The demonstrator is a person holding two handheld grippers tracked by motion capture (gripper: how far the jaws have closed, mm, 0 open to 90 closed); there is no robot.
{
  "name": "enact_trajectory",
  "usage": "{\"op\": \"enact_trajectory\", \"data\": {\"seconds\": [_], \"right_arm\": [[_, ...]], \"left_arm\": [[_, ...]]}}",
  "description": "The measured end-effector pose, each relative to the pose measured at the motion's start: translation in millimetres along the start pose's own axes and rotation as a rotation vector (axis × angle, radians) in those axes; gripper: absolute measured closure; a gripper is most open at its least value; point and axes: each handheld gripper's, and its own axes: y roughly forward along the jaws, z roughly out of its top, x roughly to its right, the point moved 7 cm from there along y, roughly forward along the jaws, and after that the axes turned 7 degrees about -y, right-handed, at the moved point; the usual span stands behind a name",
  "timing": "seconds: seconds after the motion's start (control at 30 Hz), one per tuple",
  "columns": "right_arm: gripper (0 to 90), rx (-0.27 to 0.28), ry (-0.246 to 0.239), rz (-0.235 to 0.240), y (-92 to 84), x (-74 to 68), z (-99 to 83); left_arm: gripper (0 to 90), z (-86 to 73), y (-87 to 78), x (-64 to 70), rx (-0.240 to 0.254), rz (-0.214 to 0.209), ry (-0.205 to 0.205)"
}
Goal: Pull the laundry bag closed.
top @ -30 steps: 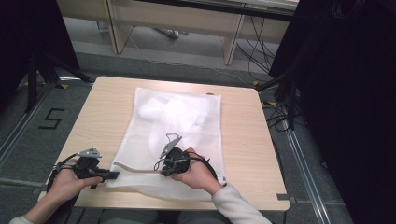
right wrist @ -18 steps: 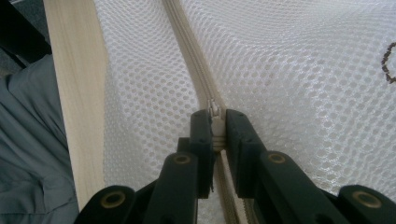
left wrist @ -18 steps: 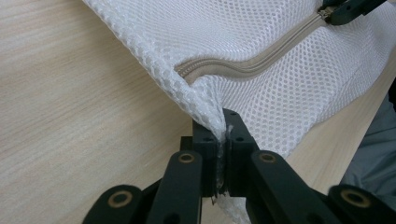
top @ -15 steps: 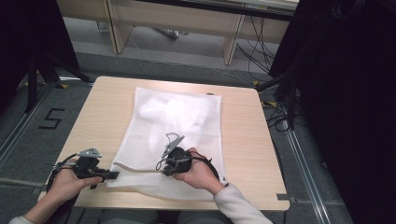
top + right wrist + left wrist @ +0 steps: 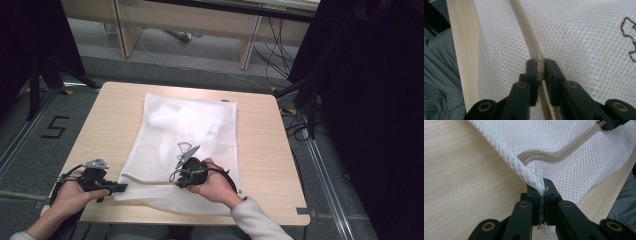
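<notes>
- white mesh laundry bag (image 5: 187, 145) lies flat on the wooden table (image 5: 260, 150), spread from mid-table down to the near edge, something pale bundled inside its upper half.
- beige zipper (image 5: 564, 151) runs along the bag's near end, roughly parallel to the table's front edge; in the left gripper view it looks closed from the corner onward.
- zipper slider (image 5: 539, 61): sits right between the jaws of the right gripper (image 5: 539, 68), which is clamped on it. below the slider, toward the camera, the tape looks to be parting, though that stretch is mostly hidden by the jaws.
- left gripper (image 5: 543, 195) is clenched on the bag's near-left corner; mesh bunched and pinched between the 2 pads, pulled slightly up into a peak off the table.
- in the high view the left gripper (image 5: 107, 186) sits at the bag's left corner, the right gripper (image 5: 182, 175) further along the same edge, both hands low over the table's near side.
- dark squiggle on the mesh (image 5: 629, 37) near the right gripper, likely its trailing cable; cannot tell for certain.
- step in hand, as i judge it: working the zipper, 1 gripper anchoring the corner while the other runs the slider. direction (opening or closing) not settled from these pictures.
- next move calls for: keep the corner taut so the tape stays straight, draw the slider level along the track; a slack corner would let the mesh bunch and snag.
</notes>
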Motion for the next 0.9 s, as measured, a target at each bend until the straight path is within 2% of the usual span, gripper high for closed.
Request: {"op": "enact_trajectory", "data": {"seconds": [0.9], "right_arm": [[82.3,0.0,0.02,-0.013,-8.4,4.2,-10.9]], "left_arm": [[85.1,-0.4,0.2,-1.2,0.001,0.007,0.002]]}}
